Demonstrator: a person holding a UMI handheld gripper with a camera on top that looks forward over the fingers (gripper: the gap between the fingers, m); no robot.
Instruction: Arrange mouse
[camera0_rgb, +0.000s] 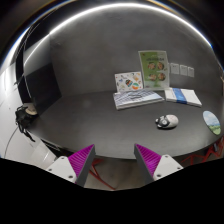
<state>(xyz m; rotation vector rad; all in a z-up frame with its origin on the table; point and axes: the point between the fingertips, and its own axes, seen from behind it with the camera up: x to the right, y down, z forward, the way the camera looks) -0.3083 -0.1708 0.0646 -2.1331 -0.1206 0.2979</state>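
A dark grey table (95, 115) carries everything here. Toward one o'clock on it lies a mouse (166, 121), pale with a dark middle, apart from the rest. At twelve o'clock, near the far edge, a stack of papers (137, 97) lies flat, and just beside it toward one o'clock sits a blue-and-white booklet (184, 96). A round green-and-white disc (212, 122) rests at two o'clock. A monitor (41, 83) stands at ten o'clock.
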